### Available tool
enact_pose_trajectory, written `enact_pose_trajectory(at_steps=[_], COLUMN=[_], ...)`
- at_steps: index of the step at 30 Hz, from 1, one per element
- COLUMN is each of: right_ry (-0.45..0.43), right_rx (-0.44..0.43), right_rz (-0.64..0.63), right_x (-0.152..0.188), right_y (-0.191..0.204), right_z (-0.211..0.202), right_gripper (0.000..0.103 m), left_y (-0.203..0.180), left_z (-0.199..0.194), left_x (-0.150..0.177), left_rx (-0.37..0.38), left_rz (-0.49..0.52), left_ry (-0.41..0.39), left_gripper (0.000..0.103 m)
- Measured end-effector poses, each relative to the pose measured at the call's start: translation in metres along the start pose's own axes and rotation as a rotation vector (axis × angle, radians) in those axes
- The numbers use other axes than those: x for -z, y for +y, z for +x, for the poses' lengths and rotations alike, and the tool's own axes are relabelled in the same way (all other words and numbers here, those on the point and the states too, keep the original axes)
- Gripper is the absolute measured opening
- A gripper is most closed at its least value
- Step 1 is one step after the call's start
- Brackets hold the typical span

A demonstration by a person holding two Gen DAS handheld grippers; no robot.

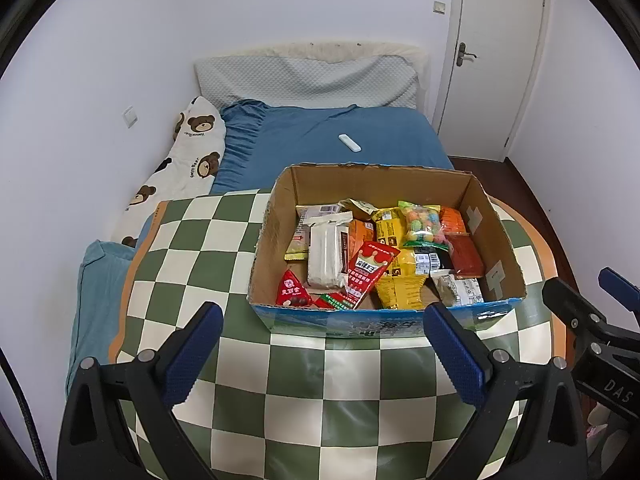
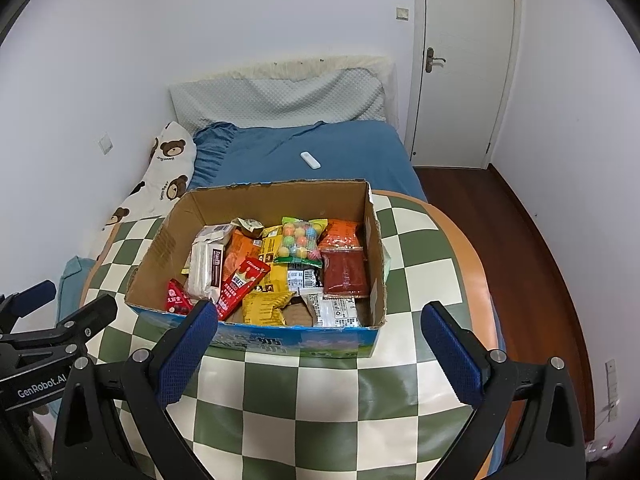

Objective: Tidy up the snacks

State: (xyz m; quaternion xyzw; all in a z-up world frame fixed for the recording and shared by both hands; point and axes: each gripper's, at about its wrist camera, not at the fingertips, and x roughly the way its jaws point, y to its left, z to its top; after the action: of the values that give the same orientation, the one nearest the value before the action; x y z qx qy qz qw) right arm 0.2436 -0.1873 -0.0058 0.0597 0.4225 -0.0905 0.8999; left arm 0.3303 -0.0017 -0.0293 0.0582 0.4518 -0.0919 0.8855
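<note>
The open brown cardboard box w/ blue printed outside [image 1: 384, 248] sits on the green-and-cream checkered tablecloth [image 1: 280, 392], toward its far side, & holds all the snacks we can see: none lie loose on the cloth. By our judgement the gathering part looks done or nearly so, but inside it's a jumble, packs overlapping at odd angles, so sorting/straightening may be what's left; can't tell what final order is wanted. Count, approx since some are buried: 1 white wafer-type pack w/ dark end [image 2: 208, 270], 1 long red stick pack w/ white label [image 2: 242, 286], 1 small red triangular pack [image 2: 176, 300], 1 clear bag of coloured candy balls [image 2: 300, 242], 1 flat dark-red sauce-like pouch [image 2: 345, 272], 2 orange packs, at least 2 yellow packs, 2 white-labelled packs at the near edge, a few more half hidden. We make it a dozen or so. Our left gripper [image 1: 324, 350] hovers over the cloth just short of the box's near-left wall, jaws spread wide, nothing in them. Our right gripper [image 2: 320, 350] hangs at the near wall too, jaws equally wide, empty. Beyond the table: blue-sheeted bed [image 1: 340, 132] w/ 1 small white remote [image 1: 350, 143], 1 bear-print pillow [image 1: 188, 160], 1 white door [image 2: 464, 64].
</note>
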Motion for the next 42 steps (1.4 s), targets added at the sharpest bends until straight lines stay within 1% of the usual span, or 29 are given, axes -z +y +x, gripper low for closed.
enact_pose_trajectory(at_steps=[42], right_ry=[0.000], right_rx=[-0.008], right_rz=[0.003], right_x=[0.0014], right_y=[0.0029], right_z=[-0.0045], right_gripper=[0.103], left_y=[-0.0002], left_z=[-0.0068], left_x=[-0.0021], left_rx=[0.001], left_rz=[-0.001], left_ry=[-0.014], left_gripper=[0.103])
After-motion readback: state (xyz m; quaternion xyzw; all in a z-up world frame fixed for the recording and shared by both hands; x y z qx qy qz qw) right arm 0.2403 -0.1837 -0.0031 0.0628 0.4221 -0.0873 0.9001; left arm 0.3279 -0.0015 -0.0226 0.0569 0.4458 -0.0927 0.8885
